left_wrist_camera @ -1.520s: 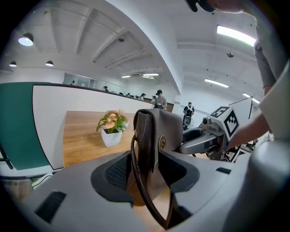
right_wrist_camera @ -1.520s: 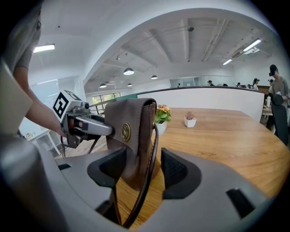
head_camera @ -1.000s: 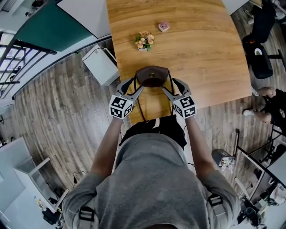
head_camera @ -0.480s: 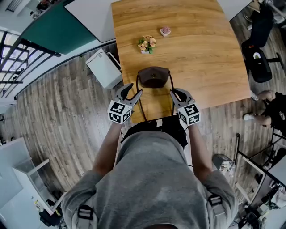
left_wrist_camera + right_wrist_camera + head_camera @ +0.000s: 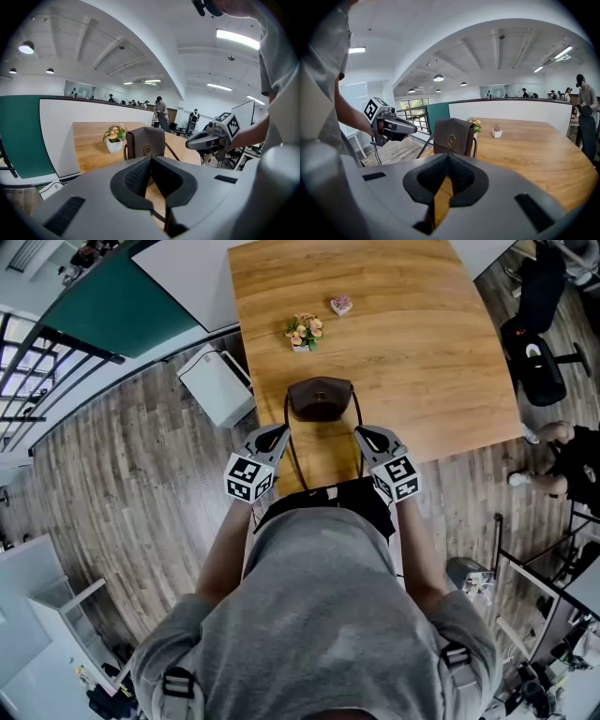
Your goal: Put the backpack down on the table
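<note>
**Head view.** The backpack (image 5: 321,397) stands upright on the worktop (image 5: 431,352), close to the near edge. Its straps trail back toward us over the wood. A second ago both tongs sat spread at the bag's two sides. Now the left tongs (image 5: 278,431) and the right tongs (image 5: 364,433) are drawn back toward us, just clear of the bag. Each pair is closed tip to tip. The bag keeps its place and posture without support. A small flower pot (image 5: 303,331) and a little pink item (image 5: 341,305) sit further up the wood, well apart from the bag.

**Left gripper view.** Our own jaws meet at the tips with nothing between the pads. The brown bag shows beyond them, flap and round emblem facing us, with the flower pot just behind it. Through the opening behind the tips we see wood and a dark strap lying below, not clamped.

**Right gripper view.** Same reading here: the jaws are together and empty. The bag stands ahead on the wood, and the other tongs hang beside it at left without touching it.

**Judgement.** The release is finished and the bag rests on its own base, so we take the placement as done. All that is left is to pull our hands away.
</note>
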`<move>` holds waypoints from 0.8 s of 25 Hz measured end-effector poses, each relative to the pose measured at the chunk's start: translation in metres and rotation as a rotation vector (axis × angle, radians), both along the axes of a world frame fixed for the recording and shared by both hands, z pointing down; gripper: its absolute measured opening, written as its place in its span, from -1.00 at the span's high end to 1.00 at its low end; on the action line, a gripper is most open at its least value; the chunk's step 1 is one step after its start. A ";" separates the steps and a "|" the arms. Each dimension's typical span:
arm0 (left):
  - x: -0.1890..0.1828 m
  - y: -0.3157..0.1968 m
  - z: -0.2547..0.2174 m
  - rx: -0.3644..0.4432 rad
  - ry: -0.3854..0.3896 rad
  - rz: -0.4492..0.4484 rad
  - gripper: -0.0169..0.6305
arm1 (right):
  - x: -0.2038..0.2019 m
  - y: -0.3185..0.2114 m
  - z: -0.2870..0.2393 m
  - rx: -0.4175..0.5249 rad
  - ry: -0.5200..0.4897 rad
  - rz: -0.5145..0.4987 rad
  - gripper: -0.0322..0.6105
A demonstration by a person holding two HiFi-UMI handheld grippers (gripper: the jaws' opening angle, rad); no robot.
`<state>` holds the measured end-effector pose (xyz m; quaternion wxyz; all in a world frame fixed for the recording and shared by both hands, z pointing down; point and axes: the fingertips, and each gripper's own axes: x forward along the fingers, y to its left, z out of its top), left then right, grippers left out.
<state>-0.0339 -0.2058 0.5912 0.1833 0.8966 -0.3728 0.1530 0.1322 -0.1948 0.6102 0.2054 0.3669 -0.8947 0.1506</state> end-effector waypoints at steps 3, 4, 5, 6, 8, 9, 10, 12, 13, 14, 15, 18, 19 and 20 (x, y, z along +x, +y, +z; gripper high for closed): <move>0.001 0.000 -0.002 0.002 0.001 0.008 0.89 | -0.002 -0.001 0.000 0.016 0.013 -0.006 0.88; 0.001 0.001 -0.003 0.002 0.000 0.011 0.89 | -0.002 -0.001 -0.001 0.019 0.016 -0.008 0.88; 0.001 0.001 -0.003 0.000 -0.001 0.015 0.89 | -0.002 0.000 0.000 0.017 0.021 -0.009 0.88; 0.001 0.001 -0.004 -0.001 -0.002 0.018 0.89 | -0.002 0.000 0.001 0.012 0.028 -0.010 0.88; 0.002 0.001 -0.004 -0.001 -0.005 0.024 0.89 | -0.002 -0.002 0.001 0.007 0.035 -0.011 0.88; 0.002 0.000 -0.004 0.001 -0.007 0.025 0.89 | -0.003 -0.003 0.000 0.009 0.035 -0.013 0.88; 0.002 0.000 -0.004 0.001 -0.007 0.025 0.89 | -0.003 -0.004 0.000 0.010 0.036 -0.015 0.88; 0.003 0.001 -0.004 -0.001 -0.005 0.024 0.89 | -0.003 -0.004 0.001 0.005 0.040 -0.016 0.88; 0.003 0.001 -0.004 -0.001 -0.005 0.025 0.89 | -0.003 -0.004 0.001 0.006 0.039 -0.015 0.88; 0.004 0.000 -0.003 -0.001 -0.004 0.026 0.89 | -0.003 -0.005 0.000 0.011 0.037 -0.013 0.88; 0.004 0.000 -0.003 -0.002 -0.004 0.026 0.89 | -0.003 -0.005 0.000 0.014 0.036 -0.012 0.88; 0.004 -0.002 -0.003 -0.002 -0.003 0.026 0.89 | -0.002 -0.006 0.000 0.013 0.037 -0.013 0.88; 0.005 -0.001 -0.002 -0.003 -0.002 0.026 0.89 | -0.001 -0.006 0.001 0.010 0.037 -0.013 0.88; 0.005 -0.001 -0.002 -0.005 -0.002 0.026 0.89 | -0.001 -0.005 0.001 0.007 0.036 -0.013 0.88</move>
